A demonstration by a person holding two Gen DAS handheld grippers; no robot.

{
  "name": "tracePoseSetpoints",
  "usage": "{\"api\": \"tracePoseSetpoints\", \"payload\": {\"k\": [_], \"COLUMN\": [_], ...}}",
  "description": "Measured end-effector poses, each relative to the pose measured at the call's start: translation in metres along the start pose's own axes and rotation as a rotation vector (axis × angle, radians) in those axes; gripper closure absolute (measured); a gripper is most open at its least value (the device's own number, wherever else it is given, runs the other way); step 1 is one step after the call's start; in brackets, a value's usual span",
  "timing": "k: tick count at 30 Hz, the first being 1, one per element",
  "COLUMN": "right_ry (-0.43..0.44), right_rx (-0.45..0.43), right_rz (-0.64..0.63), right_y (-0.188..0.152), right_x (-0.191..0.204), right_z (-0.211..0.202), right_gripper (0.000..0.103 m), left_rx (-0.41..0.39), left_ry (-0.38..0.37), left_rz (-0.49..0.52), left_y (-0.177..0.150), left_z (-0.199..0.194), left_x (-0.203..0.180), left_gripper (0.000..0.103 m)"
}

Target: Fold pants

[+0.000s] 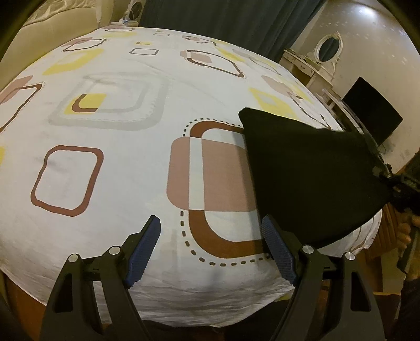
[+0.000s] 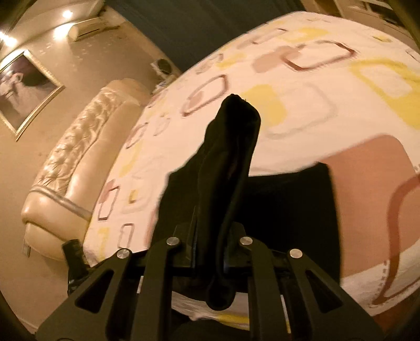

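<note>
Black pants (image 1: 309, 173) lie folded on the patterned bed sheet (image 1: 118, 162) near its right front corner. My left gripper (image 1: 211, 219) hovers open over the sheet, nothing between its blue pads (image 1: 143, 251); its right finger sits just beside the pants' near edge. My right gripper (image 1: 388, 175) pinches the pants' right corner and lifts it off the bed. In the right wrist view that gripper (image 2: 212, 233) is shut on a raised ridge of the pants (image 2: 231, 157), which hides its fingertips. The rest of the cloth (image 2: 288, 209) spreads flat below.
A padded cream headboard (image 2: 78, 170) runs along the bed's far side. A white dresser with an oval mirror (image 1: 328, 47) and a dark screen (image 1: 372, 110) stand beyond the right edge. Dark curtains (image 1: 210, 15) hang behind. A hand (image 1: 404, 230) shows at the right.
</note>
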State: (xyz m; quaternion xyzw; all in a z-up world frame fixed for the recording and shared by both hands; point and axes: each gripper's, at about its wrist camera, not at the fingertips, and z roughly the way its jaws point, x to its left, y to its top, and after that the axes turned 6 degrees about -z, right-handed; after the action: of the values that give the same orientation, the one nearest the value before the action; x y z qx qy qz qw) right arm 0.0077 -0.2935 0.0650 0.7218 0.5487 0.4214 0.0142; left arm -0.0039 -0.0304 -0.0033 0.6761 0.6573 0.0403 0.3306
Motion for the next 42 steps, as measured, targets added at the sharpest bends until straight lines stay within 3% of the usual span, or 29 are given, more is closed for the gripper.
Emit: {"api": "tracePoseSetpoints", "payload": {"k": [7,18,27,28,29,30,32,33,35,38,42], "right_ry": [-0.062,0.026,-0.039,-0.077,-0.121,-0.115,-0.016,0.014,0.093,0.151,0.154], "right_rx": [0.052,0.001,-0.038,-0.035,-0.030,-0.033,-0.067,-0.086,-0.122,-0.124,-0.053], "right_rz": [0.124,0.208,0.201,0.201,0.208,0.241,0.311,0.335,0.367,0.381,0.358], "right_y": [-0.029,-0.043,-0.058,-0.059,-0.060,-0.065,-0.072,-0.074,-0.077,-0.079,-0.078], "right_x": [-0.067,-0.096,-0.112,-0.114,-0.117,-0.124,-0.136,-0.139,-0.142,-0.142,-0.136], "right_z": [0.024,0.023,-0.006,-0.010,-0.014,-0.021,-0.031,-0.036,-0.041,-0.035,-0.008], "right_gripper": [0.091,0.089,0.087,0.082,0.065,0.063,0.057,0.047,0.038,0.031,0.030], "left_rx": [0.020,0.065,0.117,0.126,0.136,0.140,0.145,0.148,0.155,0.169,0.207], "left_ry": [-0.022,-0.070,-0.141,-0.150,-0.163,-0.171,-0.190,-0.204,-0.233,-0.274,-0.326], "left_rz": [0.013,0.038,0.001,-0.004,-0.009,-0.013,-0.019,-0.023,-0.029,-0.045,-0.068], "left_y": [-0.004,-0.013,-0.013,-0.013,-0.013,-0.013,-0.012,-0.011,-0.010,-0.007,-0.007], "left_z": [0.003,0.012,0.023,0.024,0.026,0.027,0.028,0.030,0.034,0.044,0.062], "left_x": [-0.006,-0.016,-0.017,-0.017,-0.016,-0.016,-0.016,-0.015,-0.017,-0.020,-0.029], "left_gripper": [0.024,0.025,0.024,0.024,0.024,0.024,0.024,0.024,0.024,0.024,0.024]}}
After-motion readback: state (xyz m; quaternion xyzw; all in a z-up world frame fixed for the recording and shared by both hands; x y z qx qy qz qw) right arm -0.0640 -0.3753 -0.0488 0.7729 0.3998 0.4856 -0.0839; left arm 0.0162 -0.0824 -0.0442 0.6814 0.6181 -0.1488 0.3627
